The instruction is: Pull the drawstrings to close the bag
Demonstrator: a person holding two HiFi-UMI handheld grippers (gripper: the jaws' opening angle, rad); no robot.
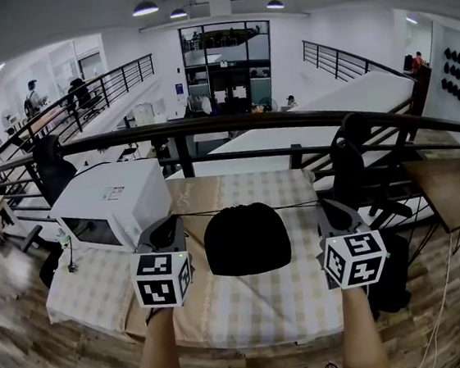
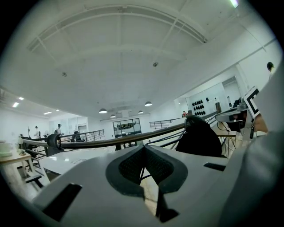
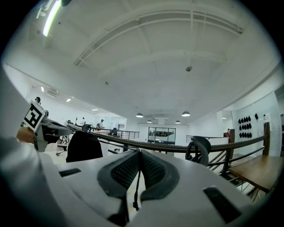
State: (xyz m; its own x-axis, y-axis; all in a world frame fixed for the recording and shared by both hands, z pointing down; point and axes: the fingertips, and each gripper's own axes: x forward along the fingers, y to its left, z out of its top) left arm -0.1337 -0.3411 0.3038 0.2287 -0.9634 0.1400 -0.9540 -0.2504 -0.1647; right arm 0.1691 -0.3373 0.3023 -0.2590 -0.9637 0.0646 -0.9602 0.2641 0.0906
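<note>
Closest to the head camera, the person's forearms (image 1: 163,356) reach out to the left claw (image 1: 167,225) and the right claw (image 1: 332,206). Each claw carries a cube (image 1: 162,279) printed with black-and-white square markers and no words. The black bag (image 1: 246,239), a soft rounded cloth pouch gathered at its far edge, sits between the two claws on the counter (image 1: 260,303), which wears a pale checked cloth. A thin dark drawstring (image 1: 194,216) runs level from the bag's gathered top out to each claw.

Only the claw views show the grips. The left claw (image 2: 143,150) has its ribbed dark pads clenched on the drawstring (image 2: 140,174). The right claw (image 3: 139,153) is clenched on its drawstring (image 3: 136,186) too, with a knotted end hanging below the pads.

Left of the bag stands a white microwave (image 1: 112,202); the label on its top is too small to read.
</note>
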